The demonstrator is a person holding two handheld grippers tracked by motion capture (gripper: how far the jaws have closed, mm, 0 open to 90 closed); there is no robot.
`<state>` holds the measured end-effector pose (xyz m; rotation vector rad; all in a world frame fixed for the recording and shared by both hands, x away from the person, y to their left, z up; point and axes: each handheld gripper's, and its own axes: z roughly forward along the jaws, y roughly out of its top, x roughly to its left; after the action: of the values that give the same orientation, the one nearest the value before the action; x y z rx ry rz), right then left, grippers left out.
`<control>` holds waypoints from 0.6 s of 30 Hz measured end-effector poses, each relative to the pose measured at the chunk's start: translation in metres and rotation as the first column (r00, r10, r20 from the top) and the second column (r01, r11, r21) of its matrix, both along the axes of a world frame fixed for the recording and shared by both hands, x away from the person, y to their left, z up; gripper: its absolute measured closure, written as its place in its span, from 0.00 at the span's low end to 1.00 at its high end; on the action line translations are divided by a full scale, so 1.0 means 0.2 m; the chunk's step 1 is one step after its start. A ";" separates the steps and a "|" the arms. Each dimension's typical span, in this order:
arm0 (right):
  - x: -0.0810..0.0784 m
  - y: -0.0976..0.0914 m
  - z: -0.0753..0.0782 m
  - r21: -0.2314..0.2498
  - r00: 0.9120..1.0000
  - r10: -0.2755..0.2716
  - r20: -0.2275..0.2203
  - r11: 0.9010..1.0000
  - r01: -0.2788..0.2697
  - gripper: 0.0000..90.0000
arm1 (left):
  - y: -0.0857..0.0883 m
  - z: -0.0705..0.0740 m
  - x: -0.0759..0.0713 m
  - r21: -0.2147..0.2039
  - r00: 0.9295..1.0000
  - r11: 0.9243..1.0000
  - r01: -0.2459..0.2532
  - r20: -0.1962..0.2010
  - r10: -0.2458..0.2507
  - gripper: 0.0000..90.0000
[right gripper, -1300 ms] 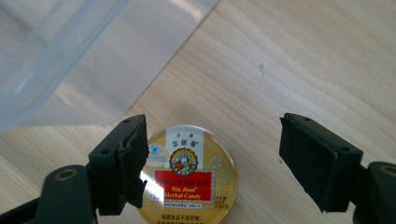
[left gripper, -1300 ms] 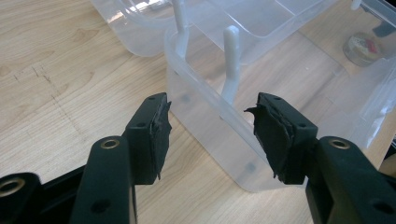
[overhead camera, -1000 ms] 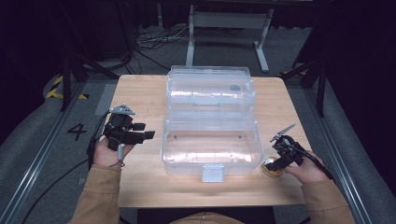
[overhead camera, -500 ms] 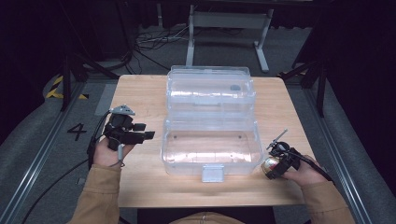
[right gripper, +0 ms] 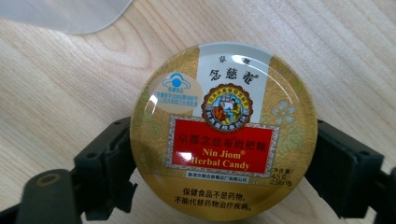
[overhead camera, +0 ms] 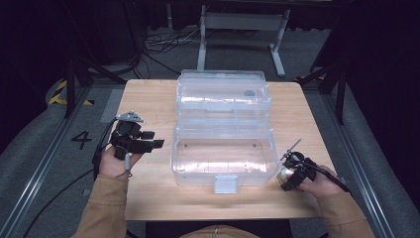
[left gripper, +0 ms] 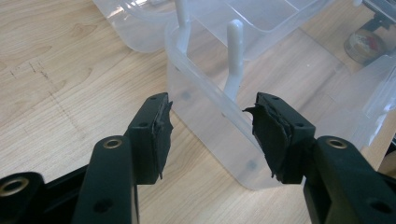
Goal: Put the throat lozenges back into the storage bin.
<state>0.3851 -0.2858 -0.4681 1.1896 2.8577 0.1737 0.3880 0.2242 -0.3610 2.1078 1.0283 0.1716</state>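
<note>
Gold candy tin now gripped, R claw lowered to table

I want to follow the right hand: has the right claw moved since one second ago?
Yes. The right claw, closed around the candy tin, has moved toward the person's edge of the table, lower against the clear box.

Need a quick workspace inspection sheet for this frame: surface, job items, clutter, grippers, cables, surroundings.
Surface: wooden table, light grain, no spills seen.
Job's things: clear plastic box lying open at centre, lid tipped back; round Nin Jiom candy tin on the table right of the box.
Clutter: nothing seen.
Grippers: left gripper open, facing the box's side; right gripper jaws either side of the tin.
Cables: bundle on the floor behind.
Surroundings: grey frame legs, floor marking 4.
</note>
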 end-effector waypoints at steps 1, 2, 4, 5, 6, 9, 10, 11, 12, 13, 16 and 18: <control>0.00 0.00 0.00 0.000 1.000 -0.004 0.001 1.000 0.004 0.22 | 0.00 0.00 0.00 0.000 1.000 1.000 0.000 -0.001 0.000 0.52; 0.00 0.00 0.00 0.000 1.000 -0.005 0.001 1.000 0.005 0.22 | 0.00 0.00 0.00 -0.001 1.000 1.000 -0.001 -0.001 0.001 0.52; 0.00 0.00 0.00 -0.001 1.000 -0.005 0.000 1.000 0.005 0.22 | 0.00 0.00 0.00 0.000 1.000 1.000 0.000 0.000 0.000 0.52; 0.00 0.00 0.00 -0.005 1.000 -0.005 0.001 1.000 0.005 0.23 | 0.00 0.00 0.00 0.000 1.000 1.000 -0.001 0.000 0.001 0.52; 0.00 0.00 0.00 -0.004 1.000 -0.006 0.001 1.000 0.006 0.23 | 0.00 0.00 0.00 0.000 1.000 1.000 -0.001 0.000 0.001 0.52; 0.00 0.00 0.01 -0.002 1.000 -0.005 0.003 1.000 0.005 0.23 | 0.00 0.00 0.00 -0.003 1.000 1.000 -0.003 -0.001 0.003 0.52; 0.00 0.00 0.01 0.001 1.000 -0.006 0.005 1.000 0.006 0.23 | 0.00 0.00 0.00 -0.003 1.000 1.000 -0.004 -0.001 0.004 0.52; 0.00 -0.01 0.02 0.005 1.000 -0.006 0.007 1.000 0.006 0.23 | 0.00 0.00 0.00 0.000 1.000 1.000 -0.002 0.001 0.002 0.52; 0.00 -0.01 0.02 0.005 1.000 -0.006 0.007 1.000 0.006 0.23 | 0.00 0.00 0.00 0.000 1.000 1.000 -0.002 0.001 0.002 0.52; 0.00 -0.01 0.03 0.017 1.000 -0.015 0.015 1.000 0.015 0.23 | 0.00 0.00 0.00 -0.003 1.000 1.000 -0.002 -0.002 0.002 0.52; 0.00 -0.02 0.05 0.021 1.000 -0.020 0.023 1.000 0.020 0.23 | 0.00 0.00 0.00 -0.002 1.000 1.000 0.000 0.001 0.000 0.52; 0.00 -0.03 0.06 0.029 0.999 -0.023 0.032 0.999 0.023 0.23 | 0.01 0.00 0.00 -0.004 1.000 1.000 -0.001 -0.001 0.001 0.52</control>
<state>0.3847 -0.2908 -0.4558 1.2129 2.8223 0.2314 0.3875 0.2253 -0.3604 2.1044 1.0288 0.1692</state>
